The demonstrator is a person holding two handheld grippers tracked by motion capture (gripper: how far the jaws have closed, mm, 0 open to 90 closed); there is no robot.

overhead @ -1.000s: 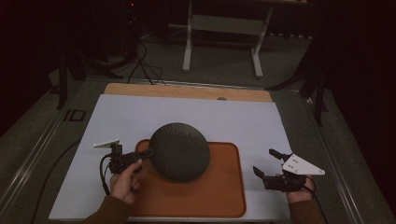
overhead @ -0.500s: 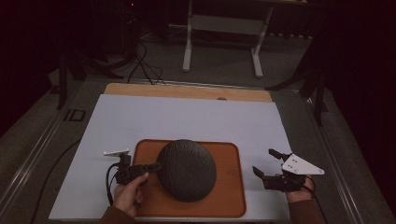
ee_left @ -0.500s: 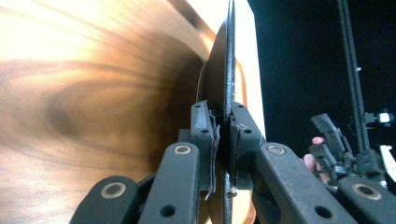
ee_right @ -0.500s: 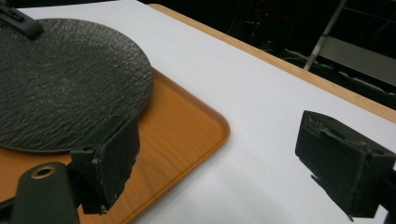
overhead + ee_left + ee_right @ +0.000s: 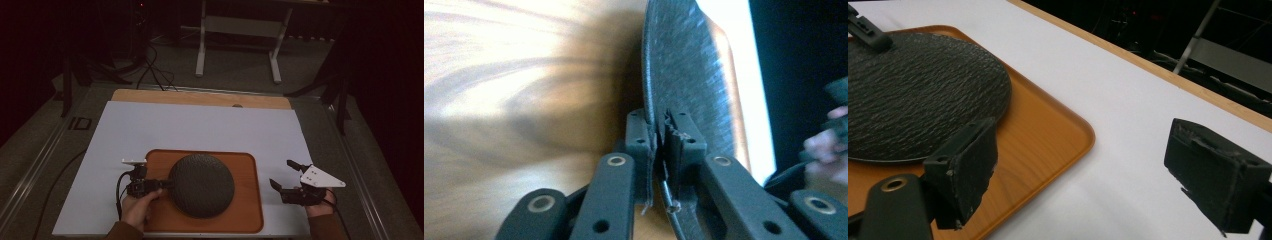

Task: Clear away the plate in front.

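One dark round mat (image 5: pixel 202 185) lies flat on the wooden tray (image 5: pixel 250 200), pinched at its left rim.

At the left, the left gripper (image 5: pixel 161 184) reaches in level from the tray's left side. Its jaws have just been easing apart, yet the left gripper view shows the pads (image 5: pixel 640 135) close on either side of the thin edge, apparently in contact. The mat looks light, thin and pebbled, probably flexible, so it would likely droop when lifted by one point. The rim is the sensible hold, and the texture should resist slipping. To the right, on the white table (image 5: pixel 210 127), the right gripper (image 5: pixel 285 176) rests just beside the tray, its jaws spread wide with nothing between.
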